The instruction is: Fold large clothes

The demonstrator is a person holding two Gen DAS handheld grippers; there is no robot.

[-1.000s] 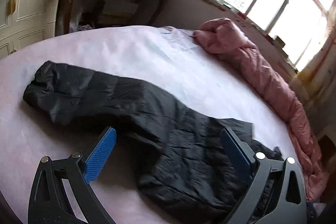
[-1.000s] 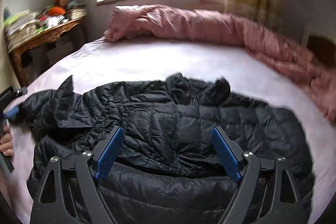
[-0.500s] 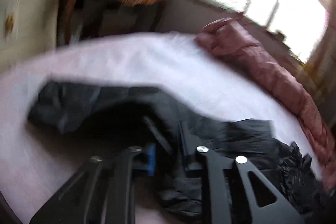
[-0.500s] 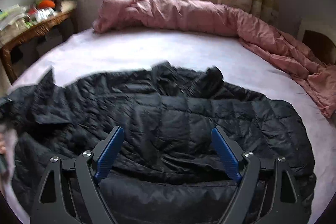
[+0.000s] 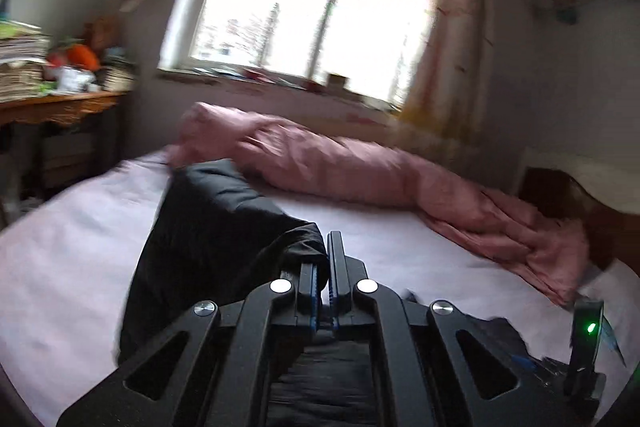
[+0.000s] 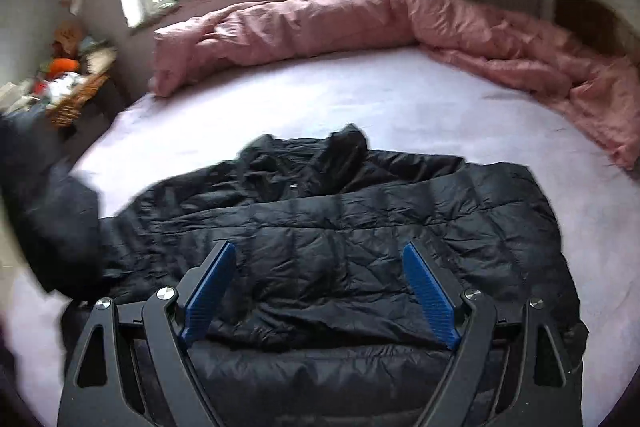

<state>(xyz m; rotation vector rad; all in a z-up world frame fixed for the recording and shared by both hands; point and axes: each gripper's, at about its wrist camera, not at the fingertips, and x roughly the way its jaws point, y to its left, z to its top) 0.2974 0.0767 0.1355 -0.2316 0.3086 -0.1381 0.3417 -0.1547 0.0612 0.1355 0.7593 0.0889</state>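
Two tongs at work: left tongs [image 5: 323,269] clamped on sleeve [image 5: 224,227], lifted above bed [image 6: 320,107]; right tongs [image 6: 318,291] wide over jacket [image 6: 360,227]. Step: sleeve fold. Next: lay sleeve across jacket body.

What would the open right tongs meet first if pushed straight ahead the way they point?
Most likely the black puffer jacket: the right tongs hang open over its quilted body on the bed. The height above the fabric is unclear.

Lilac-sheeted bed [image 6: 304,107] under black jacket [image 6: 340,247], pink duvet [image 6: 360,23].
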